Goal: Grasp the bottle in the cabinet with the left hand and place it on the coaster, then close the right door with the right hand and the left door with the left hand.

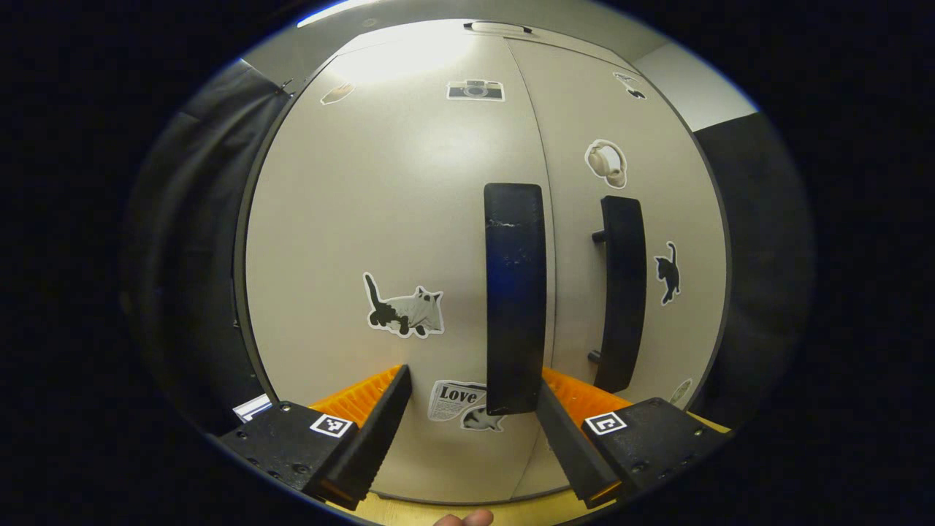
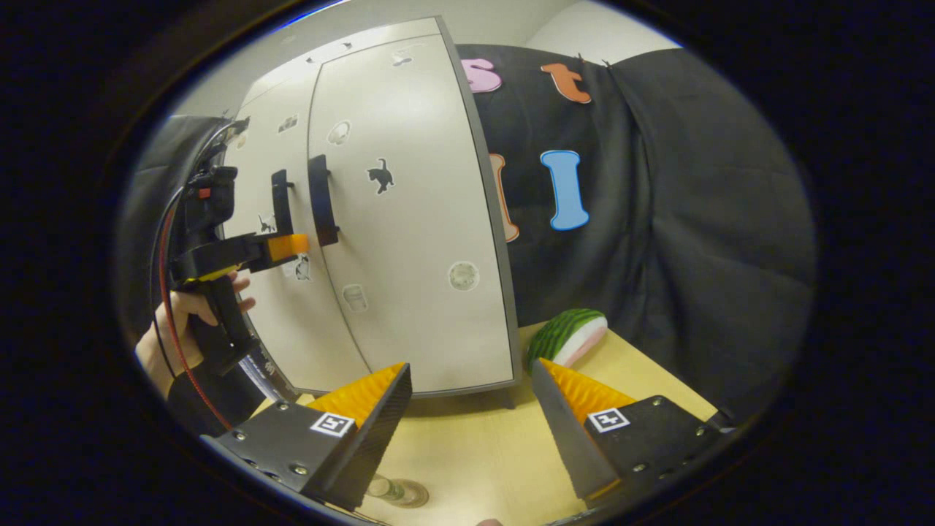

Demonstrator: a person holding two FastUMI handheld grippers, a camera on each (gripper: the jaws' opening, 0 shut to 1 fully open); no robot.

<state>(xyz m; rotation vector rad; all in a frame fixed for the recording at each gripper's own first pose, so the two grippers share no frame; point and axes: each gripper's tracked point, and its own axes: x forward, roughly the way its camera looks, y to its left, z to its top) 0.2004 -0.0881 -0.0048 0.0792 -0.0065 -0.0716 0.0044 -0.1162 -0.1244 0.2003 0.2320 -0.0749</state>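
The grey cabinet stands with both doors flush and closed. In the left gripper view the left door (image 1: 380, 219) is very close, and its black handle (image 1: 515, 292) rises between my fingers, nearer the right one. The right door (image 1: 570, 117) and its handle (image 1: 621, 292) lie just beyond. My left gripper (image 1: 473, 376) is open, its tips at the left door. The right gripper view shows that left gripper (image 2: 288, 247), held by a hand, against the left door (image 2: 285, 146). My right gripper (image 2: 471, 369) hangs open over the table. A clear bottle (image 2: 394, 491) stands low under it on a round coaster.
A toy watermelon slice (image 2: 570, 336) lies on the wooden table (image 2: 475, 438) right of the cabinet. Black cloth hangs behind and to both sides. A person's hand (image 2: 172, 321) and a red cable sit at the left edge of the right gripper view.
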